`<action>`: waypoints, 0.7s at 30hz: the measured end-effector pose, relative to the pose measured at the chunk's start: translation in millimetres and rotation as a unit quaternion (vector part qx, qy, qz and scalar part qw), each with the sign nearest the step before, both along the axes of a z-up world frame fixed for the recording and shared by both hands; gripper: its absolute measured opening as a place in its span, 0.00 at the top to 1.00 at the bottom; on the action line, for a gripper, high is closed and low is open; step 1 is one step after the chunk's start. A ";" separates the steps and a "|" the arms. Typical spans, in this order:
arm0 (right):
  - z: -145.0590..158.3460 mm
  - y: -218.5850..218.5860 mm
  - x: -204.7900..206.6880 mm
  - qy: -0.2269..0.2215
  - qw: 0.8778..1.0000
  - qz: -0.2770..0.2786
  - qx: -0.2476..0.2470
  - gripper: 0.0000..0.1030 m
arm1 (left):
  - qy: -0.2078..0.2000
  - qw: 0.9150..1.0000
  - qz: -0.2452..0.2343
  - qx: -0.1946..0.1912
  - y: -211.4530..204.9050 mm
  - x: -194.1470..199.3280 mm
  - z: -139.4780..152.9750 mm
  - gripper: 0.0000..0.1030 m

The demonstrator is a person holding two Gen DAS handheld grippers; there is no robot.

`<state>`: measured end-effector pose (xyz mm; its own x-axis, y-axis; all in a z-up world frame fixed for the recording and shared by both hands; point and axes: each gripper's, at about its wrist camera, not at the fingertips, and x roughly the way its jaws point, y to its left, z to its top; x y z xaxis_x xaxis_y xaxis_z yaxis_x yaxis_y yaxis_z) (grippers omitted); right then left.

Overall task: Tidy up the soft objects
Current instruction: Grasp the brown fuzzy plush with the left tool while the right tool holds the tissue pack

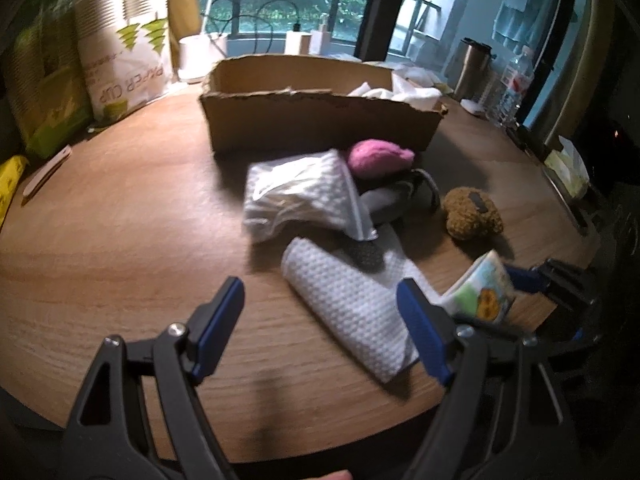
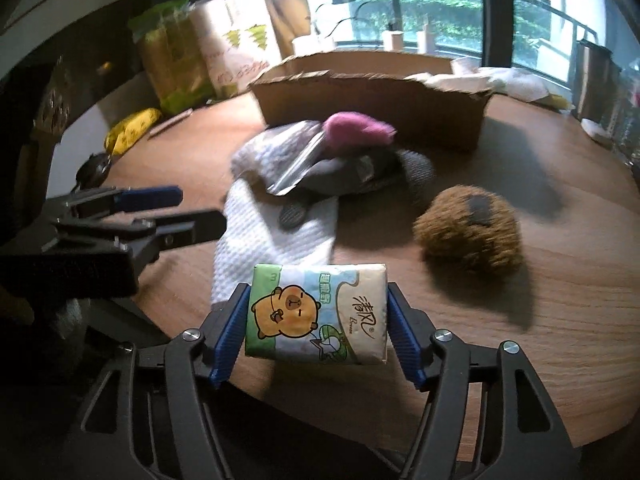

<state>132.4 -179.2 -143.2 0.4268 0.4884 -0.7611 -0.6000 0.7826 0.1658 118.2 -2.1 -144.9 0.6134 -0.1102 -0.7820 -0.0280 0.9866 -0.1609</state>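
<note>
— Right hand-held gripper (image 2: 316, 320) brackets the tissue pack (image 2: 320, 312) at the worktop's (image 2: 540, 340) near edge, pads against both sides. I cannot tell whether they actually squeeze.

— Then a lift could drop it over the edge, short of the cardboard box (image 2: 372, 96).

— Left hand-held gripper (image 1: 318, 286)?

— Spread wide, empty, above the white cloth (image 1: 352, 312). Both are close, so they could collide.
</note>
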 end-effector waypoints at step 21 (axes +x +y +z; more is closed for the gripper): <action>12.3 -115.9 67.7 -0.012 0.996 -0.087 0.022 0.34 | 0.026 0.995 -0.093 0.026 -114.9 77.5 0.9 0.23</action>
